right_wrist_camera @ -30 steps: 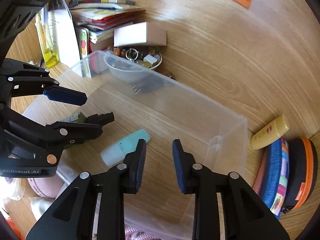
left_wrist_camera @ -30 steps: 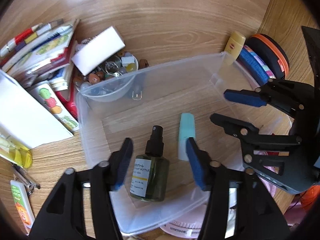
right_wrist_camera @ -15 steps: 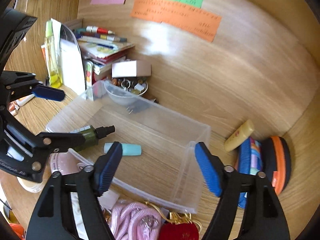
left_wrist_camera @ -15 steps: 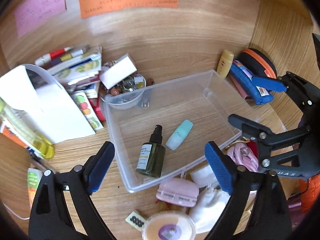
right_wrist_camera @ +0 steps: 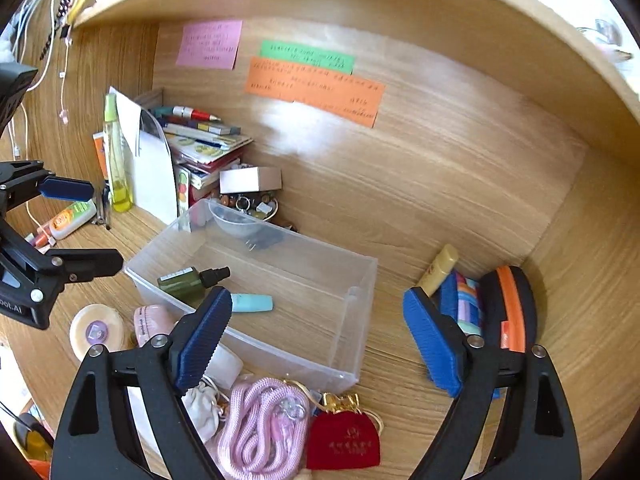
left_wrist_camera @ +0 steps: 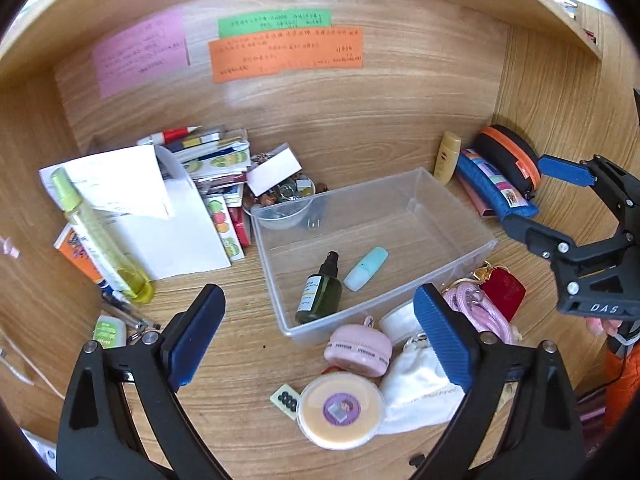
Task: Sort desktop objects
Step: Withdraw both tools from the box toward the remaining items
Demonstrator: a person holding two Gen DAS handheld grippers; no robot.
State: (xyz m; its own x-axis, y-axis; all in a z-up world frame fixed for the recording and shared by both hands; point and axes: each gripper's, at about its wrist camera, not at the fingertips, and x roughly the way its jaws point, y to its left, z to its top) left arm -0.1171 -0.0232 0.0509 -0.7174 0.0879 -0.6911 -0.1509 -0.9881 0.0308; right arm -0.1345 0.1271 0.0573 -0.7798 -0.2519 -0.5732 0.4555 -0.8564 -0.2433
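Observation:
A clear plastic bin (left_wrist_camera: 452, 236) (right_wrist_camera: 352, 320) stands mid-desk. On its floor lie a dark green spray bottle (left_wrist_camera: 320, 294) (right_wrist_camera: 184, 282) and a teal tube (left_wrist_camera: 366, 269) (right_wrist_camera: 252, 303). My left gripper (left_wrist_camera: 320, 332) hovers above the bin's near-left corner, its jaws still opening wide, with nothing between the blue pads. My right gripper (right_wrist_camera: 316, 332) hangs over the bin's near-right side, jaws also opening and empty. Each gripper shows at the edge of the other's view.
In front of the bin lie a pink round case (left_wrist_camera: 358, 350), a round compact (left_wrist_camera: 340, 410), a white pouch (left_wrist_camera: 420, 384), a pink cord (right_wrist_camera: 264, 428) and a red pouch (right_wrist_camera: 344, 442). Books (left_wrist_camera: 216, 160) and a trinket bowl (left_wrist_camera: 284, 208) stand behind it on the left, cases (left_wrist_camera: 492, 188) on the right.
Both grippers rose and drew back from inside the bin and their jaws spread wide. The spray bottle and teal tube stay lying on the bin floor.

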